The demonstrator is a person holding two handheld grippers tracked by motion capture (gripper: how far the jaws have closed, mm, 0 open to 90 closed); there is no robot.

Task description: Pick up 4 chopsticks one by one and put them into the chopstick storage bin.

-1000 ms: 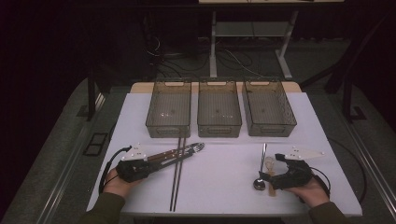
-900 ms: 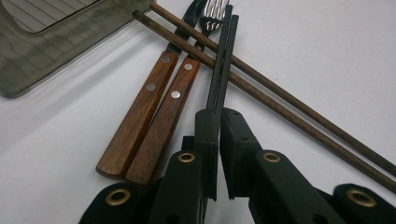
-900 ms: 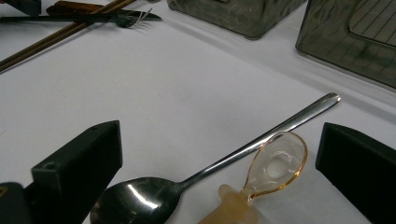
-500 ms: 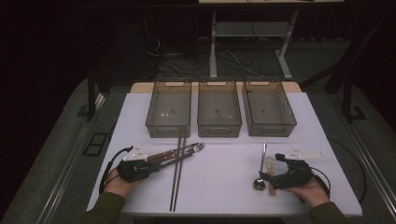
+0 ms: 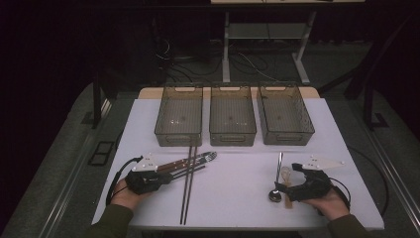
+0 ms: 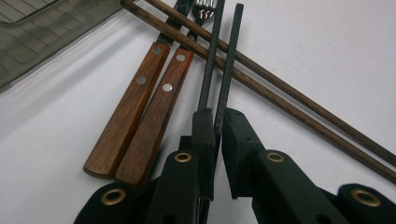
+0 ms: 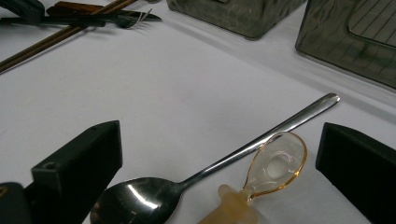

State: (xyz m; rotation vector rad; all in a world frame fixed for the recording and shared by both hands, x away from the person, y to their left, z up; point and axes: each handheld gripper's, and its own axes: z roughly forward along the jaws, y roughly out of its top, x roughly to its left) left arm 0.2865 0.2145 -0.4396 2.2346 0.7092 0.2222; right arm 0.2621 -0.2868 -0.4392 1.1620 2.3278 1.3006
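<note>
The left hand-held gripper (image 6: 215,135), at lower centre of its own view, is clamped on two black chopsticks (image 6: 219,60) running straight ahead over the brown chopsticks (image 6: 289,100). The right hand-held gripper (image 7: 219,158) stands wide apart around a steel spoon (image 7: 224,163) and an amber spoon (image 7: 275,168) on the table (image 5: 237,168); the high view adds three bins (image 5: 233,116) beyond.

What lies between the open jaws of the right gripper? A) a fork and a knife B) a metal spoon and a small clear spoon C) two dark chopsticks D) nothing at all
B: in the right gripper view, the metal spoon and the small clear spoon lie side by side on the table between the right gripper's wide-apart jaws.
</note>
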